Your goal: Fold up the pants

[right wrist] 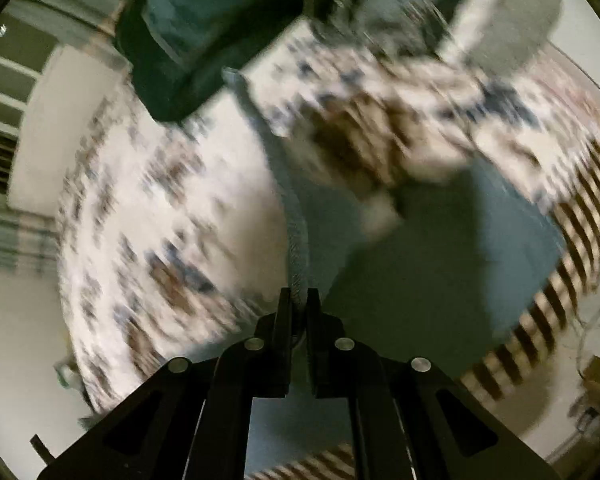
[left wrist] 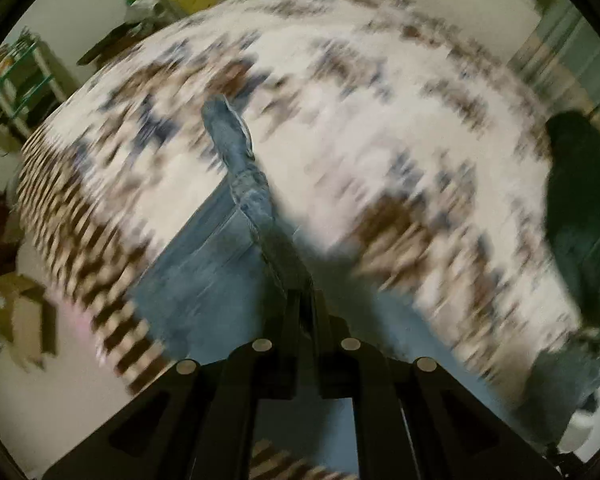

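Above the bed, both grippers pinch the jeans by one edge, so the cloth hangs between them and can be laid flat. Left gripper is clenched on a bunched seam; right gripper clamps a hem strip. Both views are blurred.

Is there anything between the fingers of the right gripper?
Yes. In the right wrist view, a blue denim edge of the pants runs between the right gripper's nearly closed fingers.
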Available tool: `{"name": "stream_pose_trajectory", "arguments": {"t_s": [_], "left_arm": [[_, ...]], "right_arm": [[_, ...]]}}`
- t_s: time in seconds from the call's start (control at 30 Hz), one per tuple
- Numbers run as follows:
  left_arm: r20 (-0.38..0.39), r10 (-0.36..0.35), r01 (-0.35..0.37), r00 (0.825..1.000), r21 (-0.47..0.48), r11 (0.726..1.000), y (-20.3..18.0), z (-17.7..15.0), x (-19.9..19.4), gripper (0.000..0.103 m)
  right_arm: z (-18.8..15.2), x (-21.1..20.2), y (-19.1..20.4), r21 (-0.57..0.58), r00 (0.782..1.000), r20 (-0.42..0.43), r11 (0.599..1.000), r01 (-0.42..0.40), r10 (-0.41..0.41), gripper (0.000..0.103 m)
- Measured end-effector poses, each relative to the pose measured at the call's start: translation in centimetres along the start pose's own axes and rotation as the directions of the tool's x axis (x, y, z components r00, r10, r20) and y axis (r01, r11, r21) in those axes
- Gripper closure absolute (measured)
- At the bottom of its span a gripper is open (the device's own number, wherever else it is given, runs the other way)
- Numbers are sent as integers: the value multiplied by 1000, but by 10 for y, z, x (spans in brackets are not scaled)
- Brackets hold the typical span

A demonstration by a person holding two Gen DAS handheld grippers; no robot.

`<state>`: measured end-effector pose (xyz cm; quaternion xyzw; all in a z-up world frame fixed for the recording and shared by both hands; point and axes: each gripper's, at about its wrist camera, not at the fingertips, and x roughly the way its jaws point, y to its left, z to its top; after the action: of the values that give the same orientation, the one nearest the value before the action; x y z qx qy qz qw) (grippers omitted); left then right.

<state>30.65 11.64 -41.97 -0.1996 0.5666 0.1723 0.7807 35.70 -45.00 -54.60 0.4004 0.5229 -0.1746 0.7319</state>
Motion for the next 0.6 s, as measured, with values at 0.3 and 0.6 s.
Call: {"name": "stream_pose_trajectory", "arguments": {"t_s": [0.3, 0.6], "left_arm": [[-180, 105, -119, 978, -70, 990, 71, -83, 119, 95], [-72, 103, -107, 992, -67, 992, 61, -77, 79, 25]], "right_arm": [[-81, 73, -103, 14, 970, -185, 986, 165, -160, 96], [-37, 31, -121, 20, 992, -82, 995, 94, -92, 31]]}}
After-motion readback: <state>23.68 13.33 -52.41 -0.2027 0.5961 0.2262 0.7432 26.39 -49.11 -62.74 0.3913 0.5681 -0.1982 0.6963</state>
